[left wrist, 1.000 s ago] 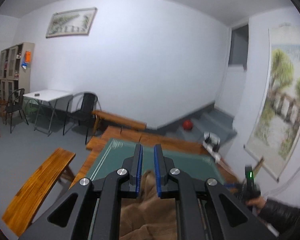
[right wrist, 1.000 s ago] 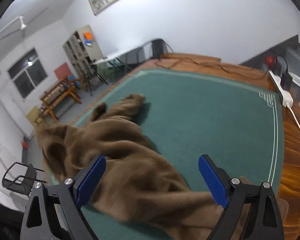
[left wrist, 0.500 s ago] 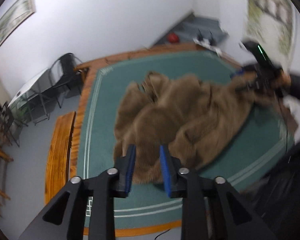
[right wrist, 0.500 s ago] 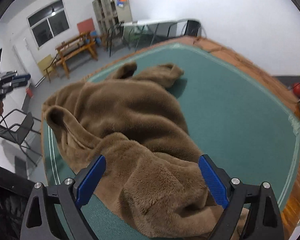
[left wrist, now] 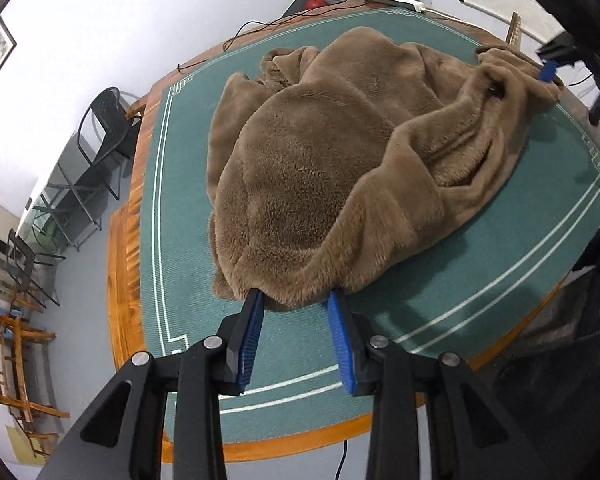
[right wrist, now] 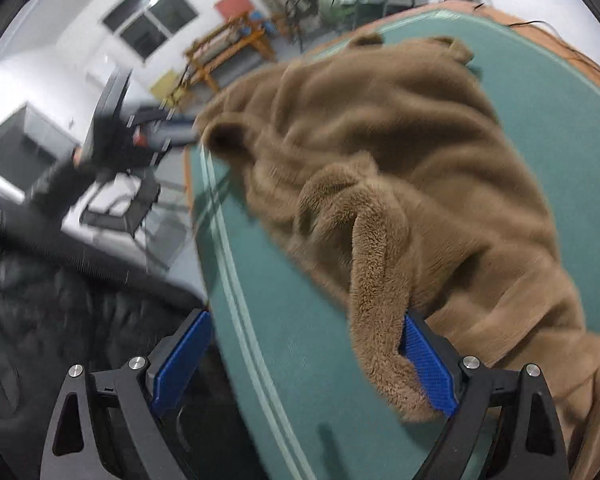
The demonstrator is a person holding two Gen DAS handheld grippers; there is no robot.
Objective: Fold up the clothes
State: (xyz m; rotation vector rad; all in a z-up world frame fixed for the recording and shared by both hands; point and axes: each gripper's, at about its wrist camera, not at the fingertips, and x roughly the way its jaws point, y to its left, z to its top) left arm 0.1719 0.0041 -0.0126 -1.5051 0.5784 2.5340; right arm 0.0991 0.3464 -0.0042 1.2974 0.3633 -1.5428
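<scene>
Left tongs [left wrist: 296, 300] just opened, parted; right tongs [right wrist: 306, 330] spread wide.

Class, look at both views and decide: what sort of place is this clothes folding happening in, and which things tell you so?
Probably a plain common or activity room, not a bedroom or laundry. A fluffy brown garment lies on a green-topped wooden table, with black metal chairs and wooden benches on a bare grey floor beside white walls.
</scene>
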